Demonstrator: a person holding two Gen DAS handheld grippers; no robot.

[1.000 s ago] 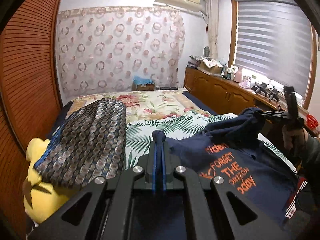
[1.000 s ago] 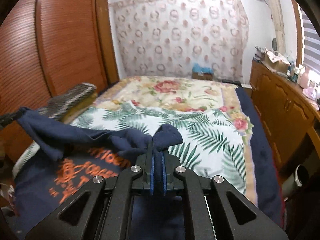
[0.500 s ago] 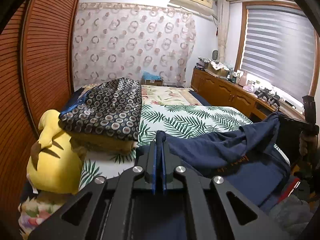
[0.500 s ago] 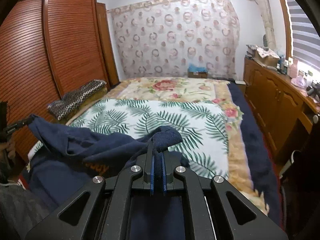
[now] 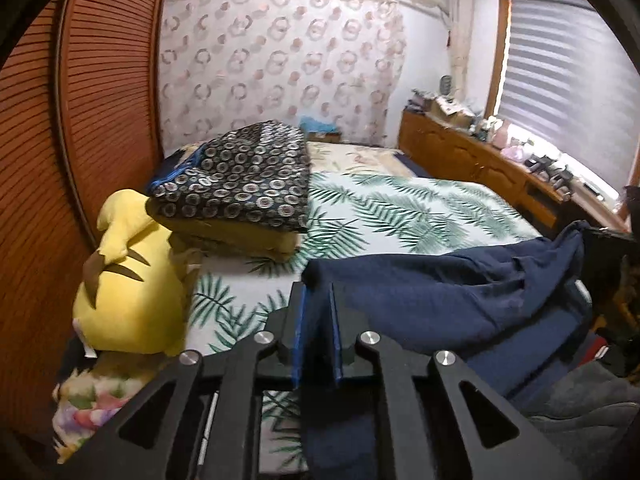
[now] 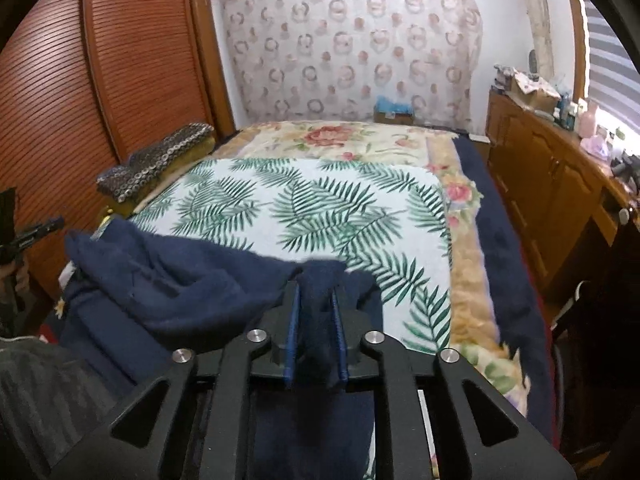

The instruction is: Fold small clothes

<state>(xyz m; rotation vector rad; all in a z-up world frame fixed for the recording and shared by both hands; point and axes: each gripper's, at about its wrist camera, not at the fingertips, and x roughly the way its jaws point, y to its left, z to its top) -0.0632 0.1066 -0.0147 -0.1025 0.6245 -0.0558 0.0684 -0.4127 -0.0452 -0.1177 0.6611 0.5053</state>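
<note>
We had both claws, left (image 5: 316, 312) and right (image 6: 316, 304), slightly parted around the navy shirt's (image 5: 460, 296) edge mid-fold; next, we judged, release onto the bed (image 6: 320, 200) ahead.

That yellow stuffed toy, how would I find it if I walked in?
Go to the bed and look along its edge beside the slatted wooden wardrobe. The yellow plush toy lies there, right against the circle-patterned folded blanket. It alone is bright yellow, with brown stripes.
</note>
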